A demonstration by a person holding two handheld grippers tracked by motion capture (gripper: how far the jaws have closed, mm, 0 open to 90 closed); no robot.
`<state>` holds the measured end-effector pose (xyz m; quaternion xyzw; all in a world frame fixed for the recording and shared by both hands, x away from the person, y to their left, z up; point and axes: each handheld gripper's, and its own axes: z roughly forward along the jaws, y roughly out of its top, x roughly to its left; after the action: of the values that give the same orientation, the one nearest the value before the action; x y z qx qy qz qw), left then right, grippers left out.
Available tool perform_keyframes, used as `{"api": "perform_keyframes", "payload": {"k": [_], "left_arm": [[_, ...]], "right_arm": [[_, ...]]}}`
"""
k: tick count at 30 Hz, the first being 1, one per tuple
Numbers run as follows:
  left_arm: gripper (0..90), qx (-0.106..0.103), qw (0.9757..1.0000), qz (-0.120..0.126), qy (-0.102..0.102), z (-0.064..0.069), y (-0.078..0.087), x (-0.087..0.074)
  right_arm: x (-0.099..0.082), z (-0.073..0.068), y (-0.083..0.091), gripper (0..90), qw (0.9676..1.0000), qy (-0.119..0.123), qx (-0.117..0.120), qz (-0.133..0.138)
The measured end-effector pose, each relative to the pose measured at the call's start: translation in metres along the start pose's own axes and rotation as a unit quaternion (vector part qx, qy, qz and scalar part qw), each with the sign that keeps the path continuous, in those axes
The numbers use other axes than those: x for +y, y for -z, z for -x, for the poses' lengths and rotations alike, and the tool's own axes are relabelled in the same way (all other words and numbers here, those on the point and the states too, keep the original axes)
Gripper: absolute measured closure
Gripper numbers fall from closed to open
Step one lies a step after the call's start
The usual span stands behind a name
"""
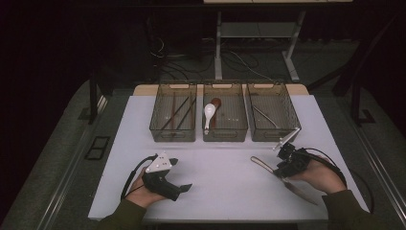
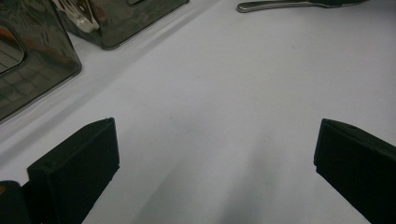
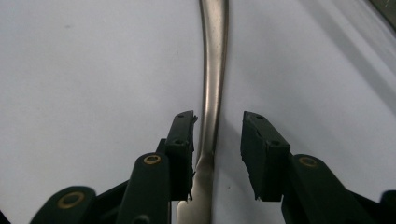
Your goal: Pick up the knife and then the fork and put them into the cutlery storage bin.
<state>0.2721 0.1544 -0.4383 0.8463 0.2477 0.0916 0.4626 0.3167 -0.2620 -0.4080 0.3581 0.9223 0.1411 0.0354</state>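
Observation:
A metal table knife (image 1: 301, 191) lies slanted on the white table (image 1: 225, 191) at the right front. My right gripper (image 1: 278, 171) sits low over its handle. In the right gripper view the jaws (image 3: 217, 122) straddle the handle (image 3: 212, 70). The left pad is at the handle's edge, and a gap shows between the handle and the right pad. My left gripper (image 1: 182, 175) rests on the table at the left front, held by a hand. Its jaws (image 2: 215, 135) stand wide open over bare table.
Three clear bins stand in a row at the back of the table. The left bin (image 1: 172, 139) holds dark sticks, the middle bin (image 1: 225, 139) a white spoon (image 1: 209, 112) and a reddish one, and the right bin (image 1: 270, 139) a metal utensil. Dark floor surrounds the table.

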Motion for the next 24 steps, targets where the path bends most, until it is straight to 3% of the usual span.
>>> {"api": "perform_keyframes", "payload": {"k": [12, 15, 20, 22, 24], "left_arm": [[0.0, -0.002, 1.0, -0.002, -0.002, 0.0, 0.0, 0.0], [0.0, -0.002, 1.0, -0.002, -0.002, 0.0, 0.0, 0.0], [0.0, -0.002, 1.0, -0.003, -0.003, 0.0, -0.001, 0.0], [0.0, -0.002, 1.0, -0.003, -0.003, 0.0, -0.001, 0.0], [0.0, -0.002, 1.0, -0.003, -0.002, 0.0, -0.001, 0.0]], "right_arm": [[0.016, -0.006, -0.015, 69.5, 0.9966, 0.016, -0.002, -0.08], [0.018, -0.005, -0.017, 72.3, 0.9957, 0.03, -0.011, -0.087], [0.023, -0.006, -0.019, 74.1, 0.9946, 0.023, -0.003, -0.101], [0.023, -0.005, -0.019, 74.0, 0.9938, 0.026, -0.014, -0.107], [0.025, -0.005, -0.019, 74.6, 0.9938, 0.017, -0.001, -0.11]]}}
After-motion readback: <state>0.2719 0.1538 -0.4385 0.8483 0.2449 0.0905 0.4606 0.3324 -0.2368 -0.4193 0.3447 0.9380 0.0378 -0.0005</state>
